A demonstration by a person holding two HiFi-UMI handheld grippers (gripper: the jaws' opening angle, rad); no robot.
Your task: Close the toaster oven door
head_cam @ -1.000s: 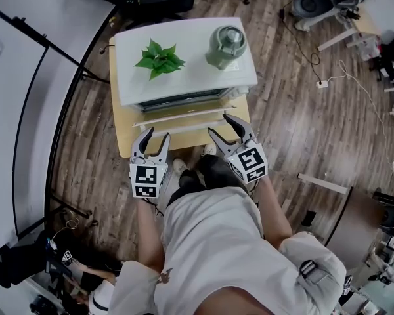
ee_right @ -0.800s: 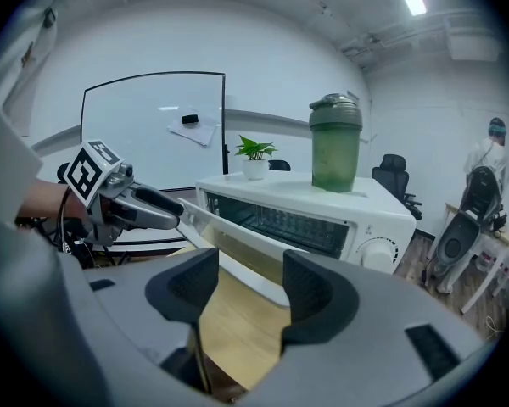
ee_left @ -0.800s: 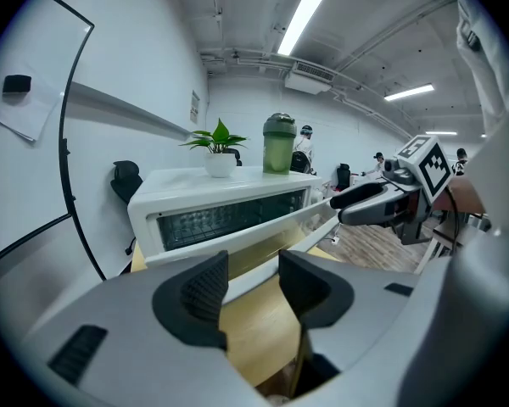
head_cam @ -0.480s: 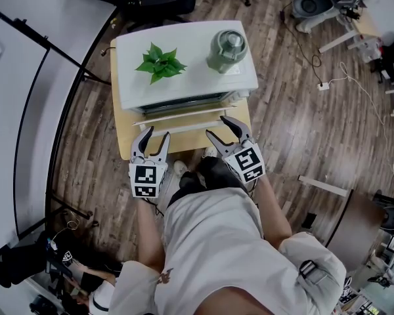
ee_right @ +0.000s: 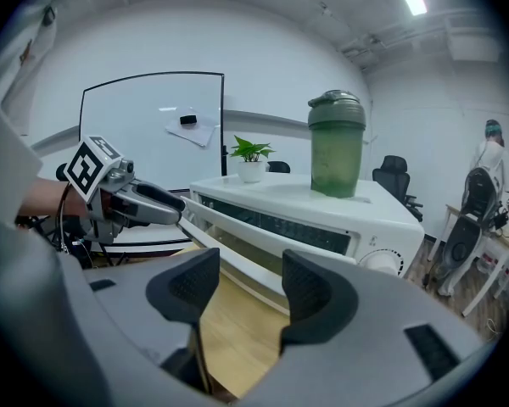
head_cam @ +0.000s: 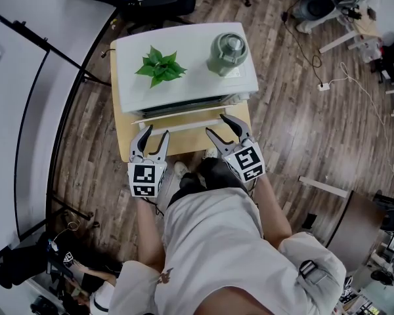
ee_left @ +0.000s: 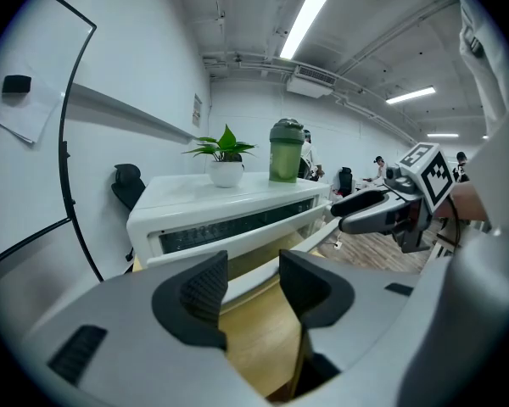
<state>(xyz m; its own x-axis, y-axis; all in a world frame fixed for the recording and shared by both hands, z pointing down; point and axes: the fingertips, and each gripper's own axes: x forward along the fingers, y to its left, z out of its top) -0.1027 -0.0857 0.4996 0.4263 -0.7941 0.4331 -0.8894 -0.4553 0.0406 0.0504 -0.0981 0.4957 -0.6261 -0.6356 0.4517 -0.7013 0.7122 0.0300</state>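
A white toaster oven (head_cam: pixel 196 77) stands on a small wooden table (head_cam: pixel 184 142). Its door (head_cam: pixel 184 115) hangs ajar, tipped forward and down toward me, and also shows in the left gripper view as a pale door (ee_left: pixel 299 237) and in the right gripper view as the same door (ee_right: pixel 237 259). My left gripper (head_cam: pixel 153 134) hovers over the table's front left, just short of the door, its jaws apart and empty. At the front right, my right gripper (head_cam: pixel 218 126) is open too, with its fingertips close to the door's front edge.
On the oven's top sit a potted green plant (head_cam: pixel 159 63) and a green shaker bottle (head_cam: pixel 227 50). A curved whiteboard stand (head_cam: pixel 52 136) runs along the left. Office chairs and cables lie on the wood floor beyond and to the right.
Both grippers have crept slightly forward toward the oven door. The door looks a little more raised than a second ago.
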